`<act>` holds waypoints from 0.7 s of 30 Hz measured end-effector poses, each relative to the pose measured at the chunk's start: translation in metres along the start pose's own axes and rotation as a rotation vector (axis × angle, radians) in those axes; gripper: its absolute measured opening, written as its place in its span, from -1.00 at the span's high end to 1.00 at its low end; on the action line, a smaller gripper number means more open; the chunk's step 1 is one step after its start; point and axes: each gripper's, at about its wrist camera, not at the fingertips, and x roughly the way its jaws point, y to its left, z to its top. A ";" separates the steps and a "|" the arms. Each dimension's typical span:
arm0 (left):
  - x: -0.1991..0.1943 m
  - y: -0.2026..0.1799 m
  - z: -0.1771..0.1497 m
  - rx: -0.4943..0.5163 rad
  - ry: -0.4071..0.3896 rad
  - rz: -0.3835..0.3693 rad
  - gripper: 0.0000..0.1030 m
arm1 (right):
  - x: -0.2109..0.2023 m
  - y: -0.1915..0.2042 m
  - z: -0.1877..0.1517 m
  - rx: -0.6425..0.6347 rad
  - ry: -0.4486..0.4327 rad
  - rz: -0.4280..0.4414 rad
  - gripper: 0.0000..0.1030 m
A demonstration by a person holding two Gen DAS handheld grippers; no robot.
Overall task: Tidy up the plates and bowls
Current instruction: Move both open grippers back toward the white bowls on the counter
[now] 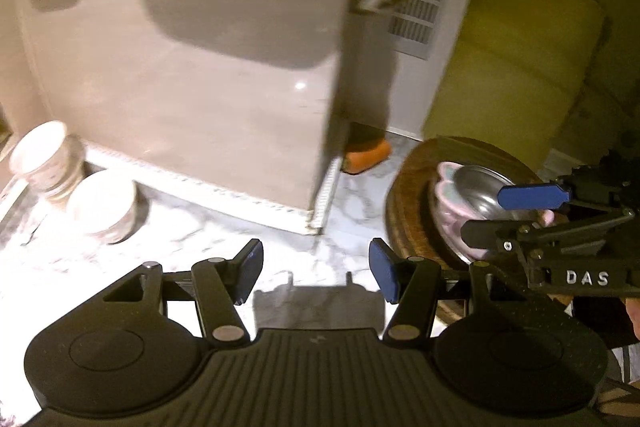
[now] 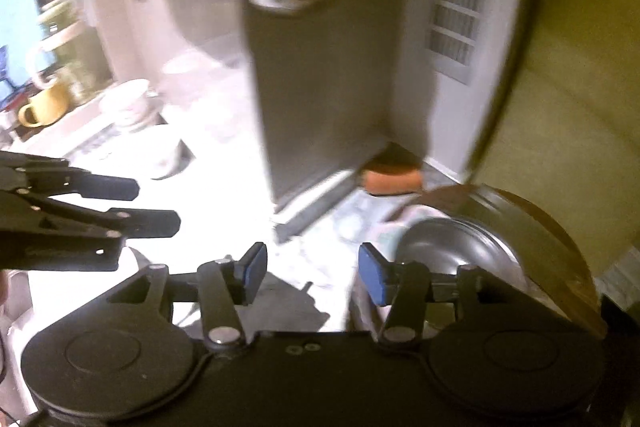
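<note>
Item 1: steel bowl, round, no long axis; mouth tipped up and toward the left wrist camera. It nests in a pink bowl with a scalloped rim, which sits on a round wooden board. In the right wrist view the same steel bowl lies just right of the right gripper's fingers, the wooden board curving behind it.

Item 2: two white bowls, on the marble desk well left of the wooden board, against the foot of a grey appliance. The nearer one leans on its side, mouth facing left; the farther one likewise tilted. Detail blurred.

Item 3: orange sponge, on the desk between the appliance corner and the wooden board.

Item 4: left gripper, over bare desk left of the wooden board; fingers about half open, nothing between them.

Item 5: right gripper, over the steel bowl; in its own view the fingers stand apart, holding nothing.
</note>
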 end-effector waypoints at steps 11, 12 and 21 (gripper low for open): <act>-0.032 0.078 -0.024 -0.118 -0.028 0.117 -0.11 | 0.018 0.077 0.019 -0.117 -0.002 0.116 -0.27; -0.033 0.085 -0.027 -0.128 -0.027 0.129 -0.11 | 0.022 0.083 0.021 -0.125 0.001 0.128 -0.30; -0.039 0.147 -0.047 -0.242 -0.019 0.201 -0.47 | 0.055 0.141 0.034 -0.210 0.013 0.211 -0.54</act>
